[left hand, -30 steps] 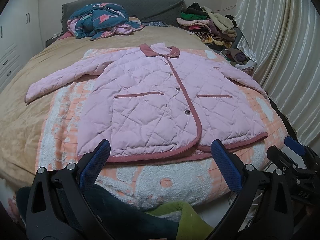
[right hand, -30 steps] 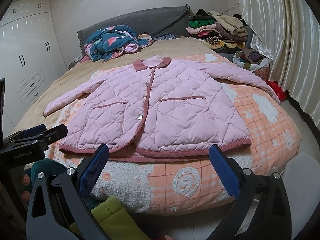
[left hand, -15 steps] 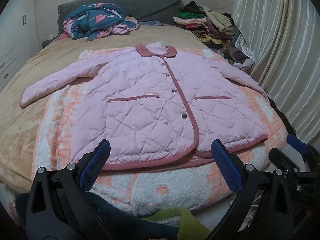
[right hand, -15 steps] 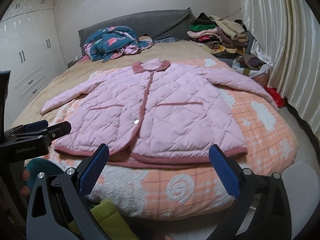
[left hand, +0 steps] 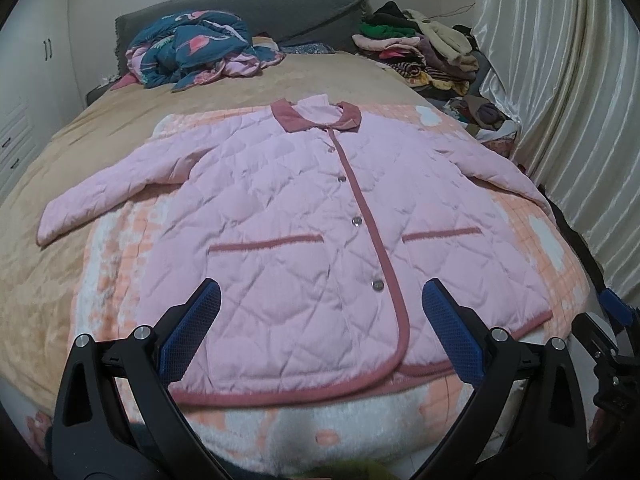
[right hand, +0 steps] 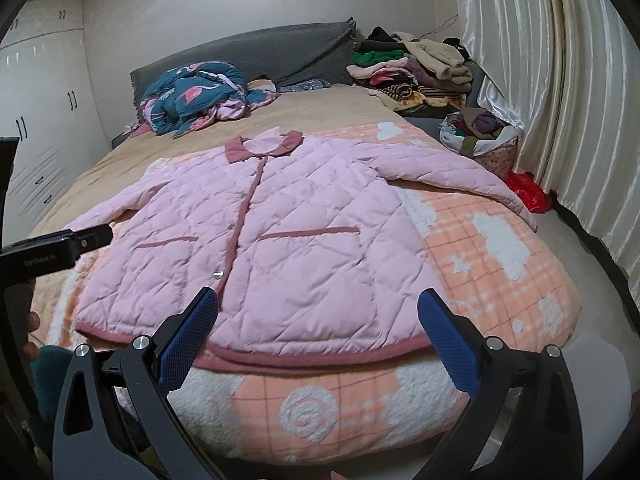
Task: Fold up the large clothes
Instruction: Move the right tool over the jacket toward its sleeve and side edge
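— What blocks the far end of the bed (left hand: 68,152)?
— A crumpled blue quilt (right hand: 192,96) by the headboard and a stack of clothes (right hand: 416,72) at the right corner.
— And the near end?
— The pink jacket (left hand: 304,232) covers the middle; bare blanket (right hand: 496,264) lies open right of it, up to the curtain (right hand: 568,100).

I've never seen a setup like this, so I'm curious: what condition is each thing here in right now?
Pink quilted jacket: spread flat, front up, buttoned, sleeves out, unfolded.
Left gripper: open, empty, over the hem.
Right gripper: open, empty, over the hem.
Peach checked fleece blanket: spread under the jacket.
Blue patterned quilt: bunched by the headboard.
Stack of clothes: piled at the far corner.
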The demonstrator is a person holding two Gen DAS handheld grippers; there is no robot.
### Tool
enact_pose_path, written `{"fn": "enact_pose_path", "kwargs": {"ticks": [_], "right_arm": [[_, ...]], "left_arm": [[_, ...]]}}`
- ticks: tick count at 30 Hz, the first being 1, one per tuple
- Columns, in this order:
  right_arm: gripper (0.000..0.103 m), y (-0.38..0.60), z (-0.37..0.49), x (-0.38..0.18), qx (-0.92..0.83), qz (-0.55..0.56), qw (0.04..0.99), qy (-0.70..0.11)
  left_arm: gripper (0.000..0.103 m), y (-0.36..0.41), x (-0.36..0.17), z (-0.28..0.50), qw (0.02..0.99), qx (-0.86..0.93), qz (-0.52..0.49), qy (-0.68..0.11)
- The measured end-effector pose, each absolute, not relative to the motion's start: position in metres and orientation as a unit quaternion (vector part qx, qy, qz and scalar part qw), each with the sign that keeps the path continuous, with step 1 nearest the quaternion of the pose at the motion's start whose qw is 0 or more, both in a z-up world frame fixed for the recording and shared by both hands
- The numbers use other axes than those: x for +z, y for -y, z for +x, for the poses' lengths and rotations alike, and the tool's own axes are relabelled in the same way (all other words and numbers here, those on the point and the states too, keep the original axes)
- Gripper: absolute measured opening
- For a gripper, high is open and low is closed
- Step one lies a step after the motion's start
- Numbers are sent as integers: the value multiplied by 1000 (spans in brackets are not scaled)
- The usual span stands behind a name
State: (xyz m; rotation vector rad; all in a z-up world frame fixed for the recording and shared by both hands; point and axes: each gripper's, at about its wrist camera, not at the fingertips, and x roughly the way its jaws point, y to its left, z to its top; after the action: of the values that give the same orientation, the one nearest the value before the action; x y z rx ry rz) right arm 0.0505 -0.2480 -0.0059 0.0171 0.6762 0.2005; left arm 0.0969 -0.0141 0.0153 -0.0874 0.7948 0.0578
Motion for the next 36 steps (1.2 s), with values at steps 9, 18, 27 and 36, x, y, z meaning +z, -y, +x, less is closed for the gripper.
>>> {"fn": "enact_pose_path", "kwargs": {"ticks": [9, 18, 27, 36], "right_arm": [[99, 258, 91, -1, 83, 11, 942, -324], [99, 256, 140, -4, 76, 16, 938, -338], [99, 255, 187, -7, 68, 24, 934, -349], [99, 280, 237, -17, 40, 64, 928, -366]], "left_arm": [[94, 8, 17, 130, 920, 28, -47, -387], [94, -3, 15, 165, 918, 39, -46, -393], [94, -2, 18, 197, 917, 34, -31, -395], [94, 5, 17, 237, 916, 29, -28, -399]]}}
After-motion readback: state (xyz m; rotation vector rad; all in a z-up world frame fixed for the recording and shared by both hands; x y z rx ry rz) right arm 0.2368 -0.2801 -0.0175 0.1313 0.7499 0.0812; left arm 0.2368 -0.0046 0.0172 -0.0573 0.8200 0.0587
